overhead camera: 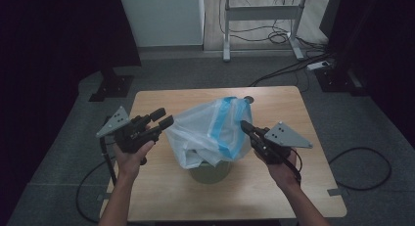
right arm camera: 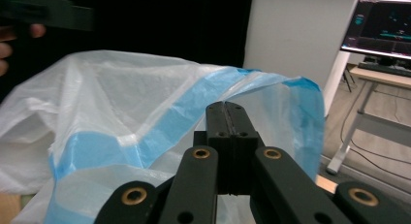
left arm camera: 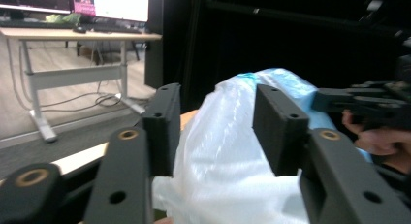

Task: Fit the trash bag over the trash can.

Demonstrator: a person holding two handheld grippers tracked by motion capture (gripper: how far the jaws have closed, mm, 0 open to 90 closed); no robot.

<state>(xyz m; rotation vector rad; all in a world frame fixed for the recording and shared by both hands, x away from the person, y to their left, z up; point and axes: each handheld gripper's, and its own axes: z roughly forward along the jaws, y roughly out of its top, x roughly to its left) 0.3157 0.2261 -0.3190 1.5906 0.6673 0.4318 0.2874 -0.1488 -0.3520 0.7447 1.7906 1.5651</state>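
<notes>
A translucent white plastic bag [overhead camera: 203, 130] with a blue band lines a small grey bin [overhead camera: 210, 172] in the middle of the wooden table [overhead camera: 161, 196]; the bag puffs up above the bin. My left gripper [overhead camera: 165, 116] hovers at the bag's left side, jaws open; in the left gripper view the bag [left arm camera: 218, 180] lies beyond the gap of that gripper [left arm camera: 215, 132], untouched by the pads. My right gripper [overhead camera: 243, 124] is shut, its tip at the blue band on the bag's right side. In the right gripper view its jaws [right arm camera: 227, 107] are pressed together before the bag [right arm camera: 121, 98]; whether film is pinched I cannot tell.
The table stands on grey carpet. Beyond it are a white desk frame [overhead camera: 259, 15], loose cables [overhead camera: 279, 37] and a power strip [overhead camera: 320, 65] on the floor. Dark curtains close in both sides. A black stand base [overhead camera: 111, 86] sits at the back left.
</notes>
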